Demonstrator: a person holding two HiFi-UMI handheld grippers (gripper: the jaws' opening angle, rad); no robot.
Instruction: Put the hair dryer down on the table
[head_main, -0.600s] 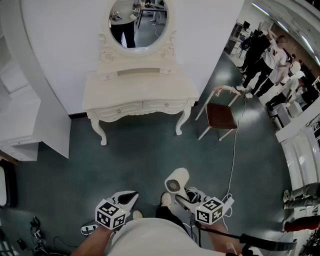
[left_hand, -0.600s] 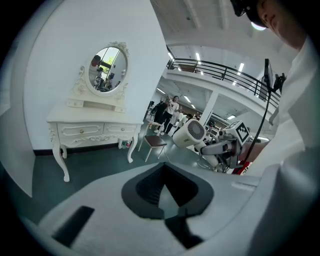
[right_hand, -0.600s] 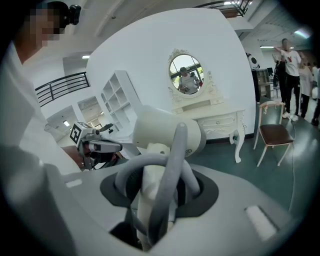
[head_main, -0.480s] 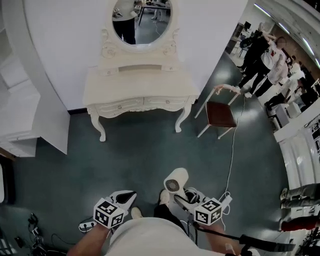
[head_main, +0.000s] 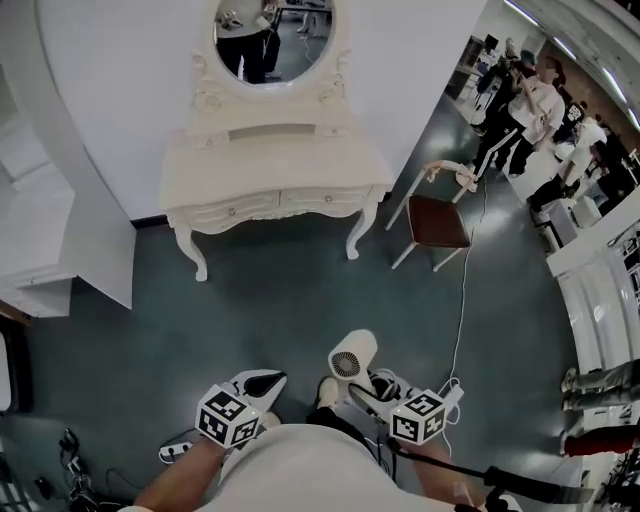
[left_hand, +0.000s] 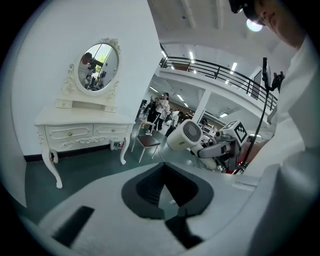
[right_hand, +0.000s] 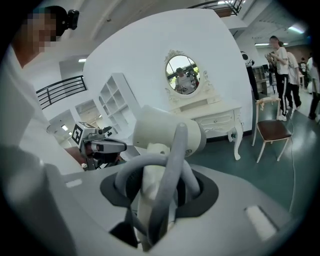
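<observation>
Head view, looking steeply down: a person stands on a dark green floor (head_main: 290, 300) w/ a gripper in each hand.

The right gripper (head_main: 374, 387) has its fingers pinching the handle of a white hair dryer (head_main: 351, 358). The dryer's round barrel sits just beyond the fingertips, w/ its grille end toward the camera. In the right gripper view a grey cord (right_hand: 173, 165) loops round the handle btwn the fingers & crosses in front of the barrel. The dryer is up in the air over the floor, well apart from the bench.

The left gripper (head_main: 275, 378) is to the left of the right fingers, about level w/ them. Its fingers are pressed together w/ nothing btwn them.

A cream bench (head_main: 270, 172) w/ carved legs, two drawers & an oval mirror (head_main: 272, 40) stands against the white wall, well ahead of both sets of fingers. A chair (head_main: 438, 222) w/ a brown seat is ahead & to the right of the right fingers, just beside the bench. A thin white cable (head_main: 463, 300) runs over the floor from near the chair back toward the right fingers. A white shelf unit (head_main: 40, 235) is ahead & left of the left fingers. Several people (head_main: 520, 110) stand far off, beyond the chair
</observation>
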